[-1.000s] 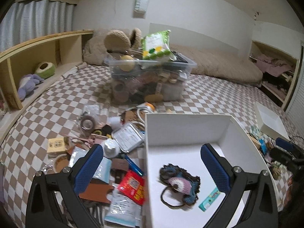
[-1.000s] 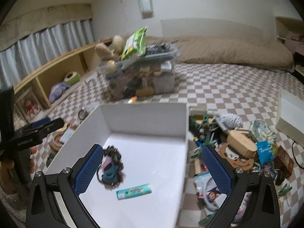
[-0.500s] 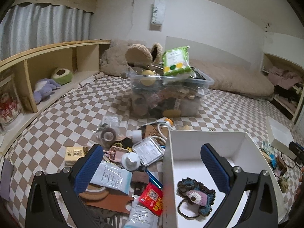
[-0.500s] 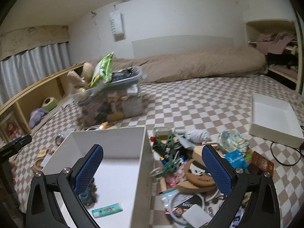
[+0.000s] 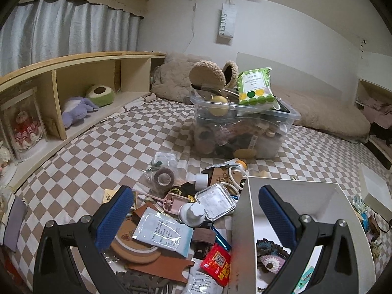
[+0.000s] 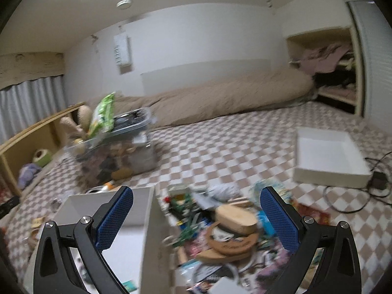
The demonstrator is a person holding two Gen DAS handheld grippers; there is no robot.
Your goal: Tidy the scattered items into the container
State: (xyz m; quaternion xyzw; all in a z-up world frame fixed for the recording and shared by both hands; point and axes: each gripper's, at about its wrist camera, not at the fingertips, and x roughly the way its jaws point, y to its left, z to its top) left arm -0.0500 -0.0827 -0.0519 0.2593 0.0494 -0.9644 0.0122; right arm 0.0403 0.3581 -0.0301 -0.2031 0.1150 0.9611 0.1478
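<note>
While both grippers hang over the checkered bed cover (image 5: 103,147), clutter lies on each side of the white box (image 5: 289,191): left pile has a tape roll (image 5: 164,177), a clear lidded container (image 5: 215,201), a white sachet (image 5: 163,231) and a red packet (image 5: 216,261); right pile, blurred, maybe a wooden piece (image 6: 235,216). A full clear storage bin (image 5: 245,132) stands behind, a wall bag reading "SULEET" (image 5: 226,24) above. Left gripper (image 5: 193,210) fingers spread, empty, straddling the box's left wall. Right gripper (image 6: 196,210) likewise spread, empty. A crocheted pouch (image 5: 270,256) lies inside the box, below the left gripper's right finger.
</note>
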